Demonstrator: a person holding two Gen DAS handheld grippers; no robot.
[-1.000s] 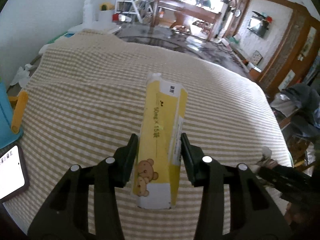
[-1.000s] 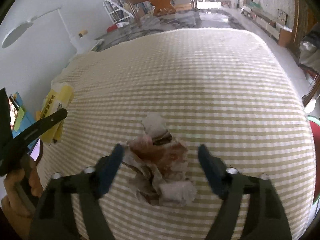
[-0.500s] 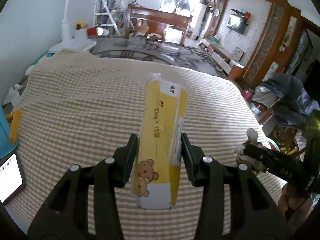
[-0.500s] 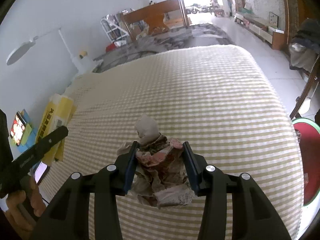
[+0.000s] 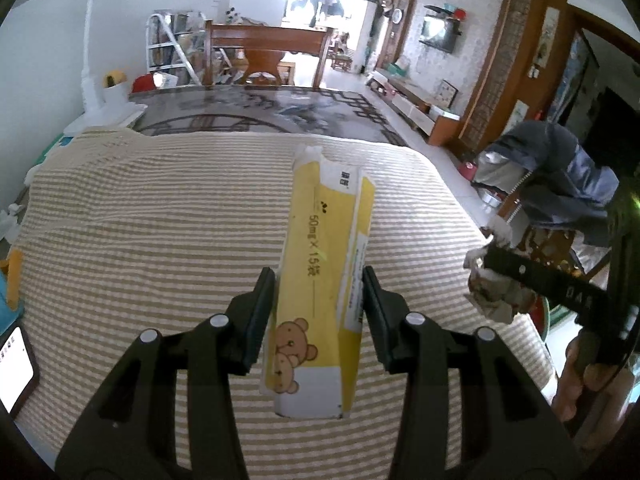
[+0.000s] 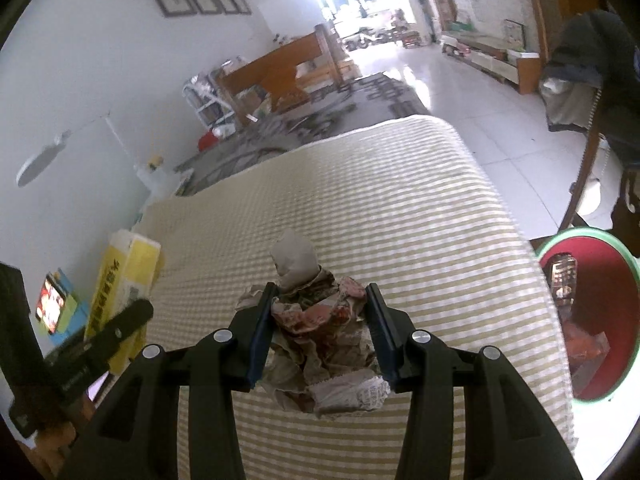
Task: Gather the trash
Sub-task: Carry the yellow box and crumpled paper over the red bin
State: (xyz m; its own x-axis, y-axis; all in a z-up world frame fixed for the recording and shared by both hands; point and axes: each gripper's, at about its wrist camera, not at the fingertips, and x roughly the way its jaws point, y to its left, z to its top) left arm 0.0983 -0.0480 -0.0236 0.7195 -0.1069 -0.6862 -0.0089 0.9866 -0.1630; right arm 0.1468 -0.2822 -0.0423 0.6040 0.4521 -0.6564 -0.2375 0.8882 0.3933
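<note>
Left wrist view: my left gripper point(image 5: 319, 284) pinches a long yellow carton point(image 5: 320, 280) printed with cartoon bears, its pads pressed on the two long sides. The carton points away from me, lifted clear above a bench covered in a beige striped cloth point(image 5: 140, 240). I judge I grip it at the lower half so its length stays in line with the fingers and does not swing.

Right wrist view: my right gripper point(image 6: 319, 306) is clamped on a crumpled paper wad point(image 6: 320, 340), brown and white with red print. The wad bulges out above and below the pads, so the squeeze is what keeps the loose paper together. It too hangs above the striped cloth.

At the right edge of this view, below the bench edge, sits a red bin point(image 6: 588, 320) with a green rim and some wrappers already inside. I judge this to be where both pieces should go; the wad is nearer to it than the carton.

Around me: a phone point(image 5: 14, 364) with a lit screen lies at the bench's left edge, a white lamp point(image 5: 90, 80) stands beyond the far corner, and a chair draped with dark clothing point(image 5: 560, 176) stands to the right, near the bin. The bench corner lies between my grippers and the bin, so I would need to carry past it before letting go.
</note>
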